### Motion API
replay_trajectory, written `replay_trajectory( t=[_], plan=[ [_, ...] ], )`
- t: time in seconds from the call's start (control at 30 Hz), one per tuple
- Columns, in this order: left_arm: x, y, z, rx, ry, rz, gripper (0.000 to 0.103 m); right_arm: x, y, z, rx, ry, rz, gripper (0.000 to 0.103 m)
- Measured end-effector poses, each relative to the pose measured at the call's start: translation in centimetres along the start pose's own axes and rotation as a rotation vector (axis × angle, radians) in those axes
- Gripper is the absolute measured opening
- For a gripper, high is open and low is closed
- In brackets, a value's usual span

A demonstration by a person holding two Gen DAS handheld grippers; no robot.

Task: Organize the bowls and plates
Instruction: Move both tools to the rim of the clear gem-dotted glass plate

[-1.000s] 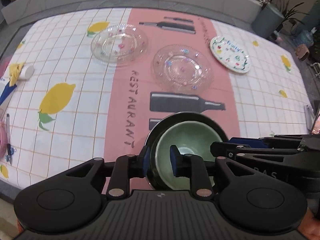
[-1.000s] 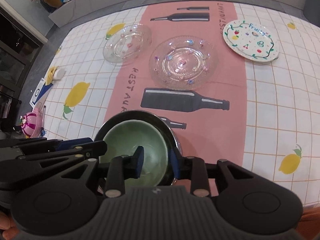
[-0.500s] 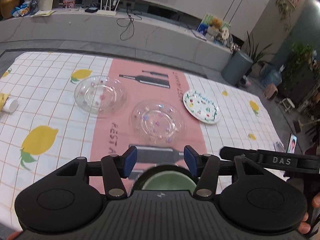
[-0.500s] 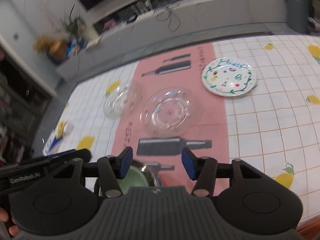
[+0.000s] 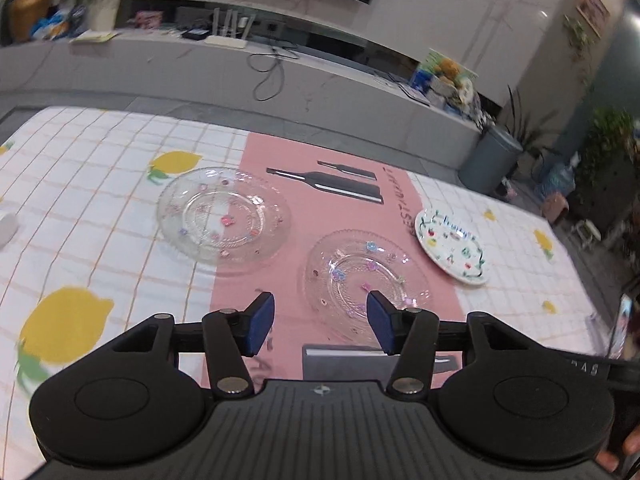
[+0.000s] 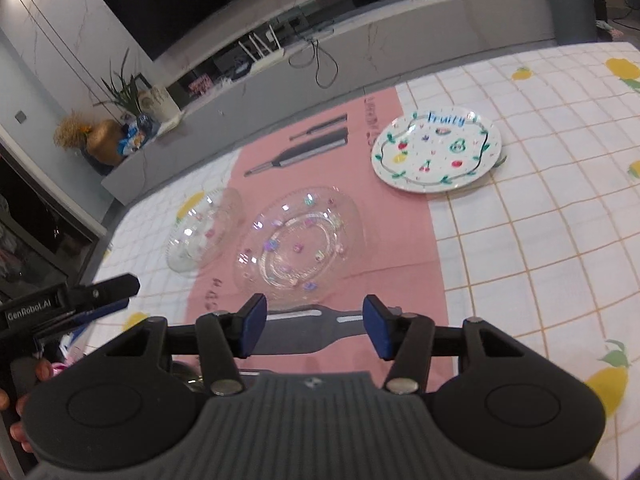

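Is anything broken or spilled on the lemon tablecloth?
No, nothing looks broken or spilled. The two glass plates, one on the left and one in the middle, and the white fruit plate all lie flat and apart from each other. Both grippers, left and right, are open and hold nothing.

Two clear glass plates glint, ridged and glossy. The white plate looks glazed and smooth. The tablecloth seems matt. Gripper bodies are matt black plastic, ribbed.
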State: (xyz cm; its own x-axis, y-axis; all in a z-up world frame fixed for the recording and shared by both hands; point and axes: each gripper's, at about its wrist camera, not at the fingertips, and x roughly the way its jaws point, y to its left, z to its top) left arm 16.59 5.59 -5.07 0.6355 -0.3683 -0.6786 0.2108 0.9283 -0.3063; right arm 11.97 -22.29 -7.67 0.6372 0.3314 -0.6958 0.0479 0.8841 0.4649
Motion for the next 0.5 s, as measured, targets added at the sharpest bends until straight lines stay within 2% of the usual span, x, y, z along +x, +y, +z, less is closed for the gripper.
replay_trajectory(
  t=[0.13, 0.17, 0.27, 0.43, 0.5],
  plan=[
    [2.9, 0.4, 0.4, 0.016, 0.016, -0.010, 0.060, 2.5, -0.5, 1.2, -0.014, 0.026, -0.014, 0.052],
    [3.6, 0.6, 0.6, 0.014, 0.023, -0.014, 0.058, 3.0, -0.6, 1.5, -0.020, 0.027, -0.023, 0.048],
    [5.5, 1.4, 1.0, 0.002, 0.029, -0.033, 0.056, 4.7, -1.2, 2.8, -0.039, 0.031, -0.050, 0.045],
    [8.4, 2.4, 1.2, -0.021, 0.054, -0.036, 0.056, 6.8, -2.2, 4.1, -0.026, 0.047, -0.047, 0.041],
    [9.3, 2.4, 1.1, -0.021, 0.074, -0.038, 0.056, 7.5, -2.4, 4.4, -0.022, 0.056, -0.041, 0.036]
  ],
)
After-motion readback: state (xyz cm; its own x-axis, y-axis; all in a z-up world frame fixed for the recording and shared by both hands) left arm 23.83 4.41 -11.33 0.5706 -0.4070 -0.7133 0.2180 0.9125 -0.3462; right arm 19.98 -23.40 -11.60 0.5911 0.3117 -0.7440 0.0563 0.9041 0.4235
